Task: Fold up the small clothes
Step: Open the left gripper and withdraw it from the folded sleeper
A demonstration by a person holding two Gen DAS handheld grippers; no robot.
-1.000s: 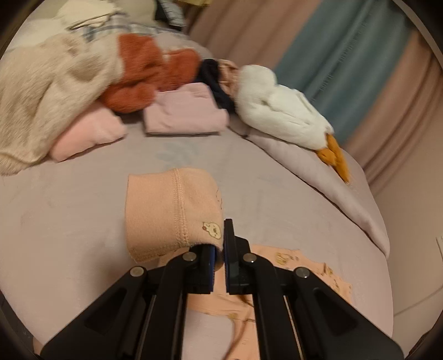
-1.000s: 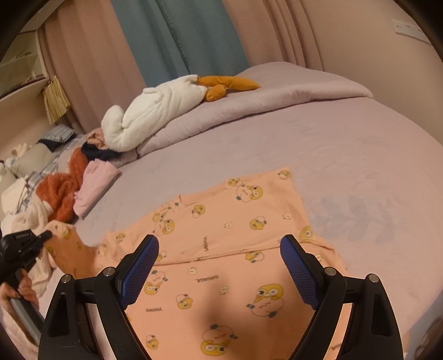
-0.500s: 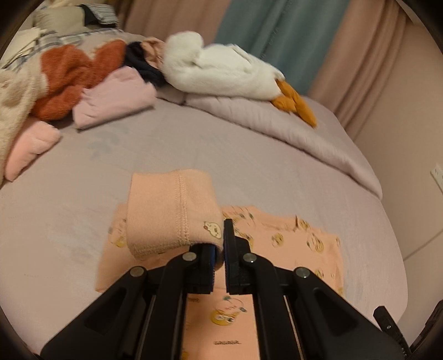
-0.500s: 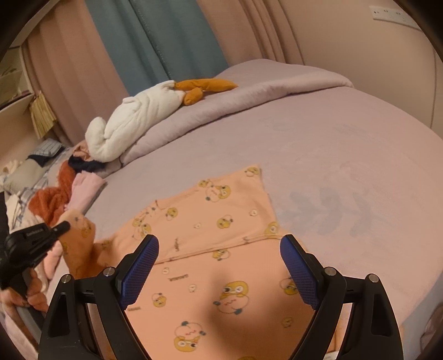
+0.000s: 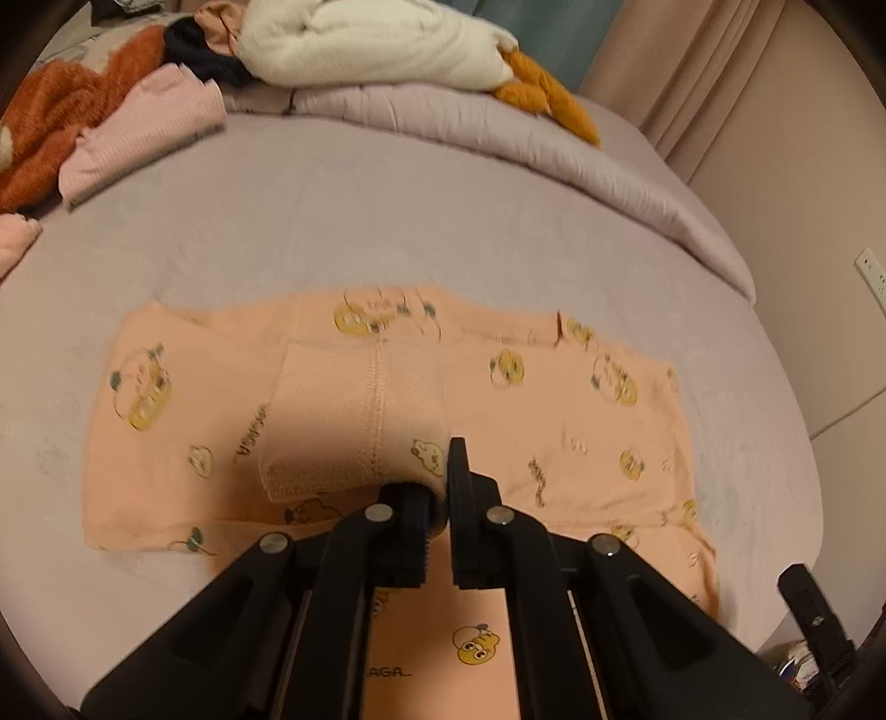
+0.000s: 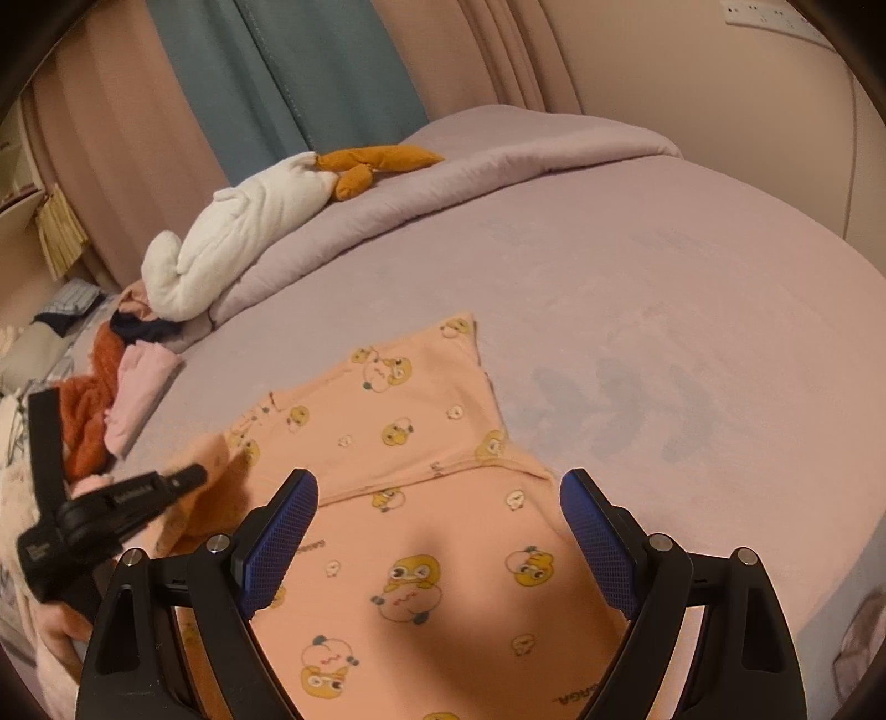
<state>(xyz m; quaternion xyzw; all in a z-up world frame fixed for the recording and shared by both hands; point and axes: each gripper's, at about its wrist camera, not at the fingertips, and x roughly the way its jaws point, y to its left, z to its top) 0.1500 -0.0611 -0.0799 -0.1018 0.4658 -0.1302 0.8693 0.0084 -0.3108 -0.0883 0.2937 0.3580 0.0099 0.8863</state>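
— Two claws are in view. What is each doing?

— Left claw (image 5: 440,498) is pressed together, pinching a fold of the peach garment (image 5: 354,421), so a plain flap with a stitched seam stands up just ahead of its fingertips. Right claw (image 6: 437,545) is spread wide, nothing between its blue pads (image 6: 279,545), hanging above the same cloth.

— Where does the garment lie?

— Spread flat on the lilac bed (image 5: 332,221), directly under and ahead of both claws. From the right claw, the left one shows low on its left side, with a bit of the person's hand (image 6: 61,637) beneath it.

— Any writing?

— On the print, just under the left claw, letters reading "AGA" (the start is hidden by the claw's frame). Left of its tip another line of the same word runs slantwise, too blurred to spell. The rest is yellow cartoon chicks. Lettering on the left claw's body, seen from the right, is too small to read.

— And farther off?

— Beyond the left claw, at the far edge: a white plush duck (image 5: 376,44) with orange feet on a folded quilt (image 5: 554,160), then, to its left, a pink folded top (image 5: 138,133) and a rust fluffy garment (image 5: 50,127).
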